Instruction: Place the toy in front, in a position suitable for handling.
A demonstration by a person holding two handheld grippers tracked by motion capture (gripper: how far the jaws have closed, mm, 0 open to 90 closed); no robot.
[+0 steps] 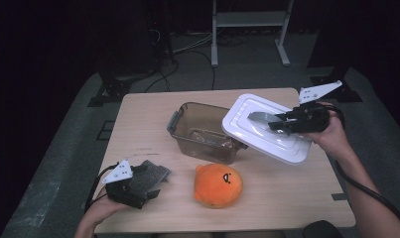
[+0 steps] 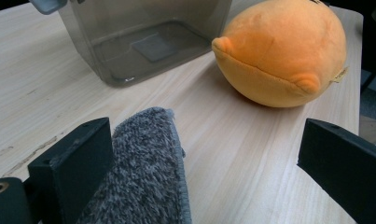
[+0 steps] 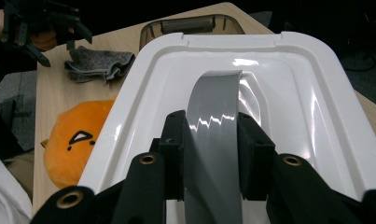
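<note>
The right tongs pinch the white lid's grey handle, centre right, over the bench; the bin stands open. Plush and cloth are not yet packed; the left tongs stand spread beside the cloth.

White lid (tilted) above container

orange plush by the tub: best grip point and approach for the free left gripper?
Probably the round body of the orange plush, from above, jaws across its narrower span. It sits alone on the table, apart from the clear tub, so its sides look open. It's soft and has no handle, so a wide squeeze suits it. The left gripper stands open, beside the grey cloth.
</note>
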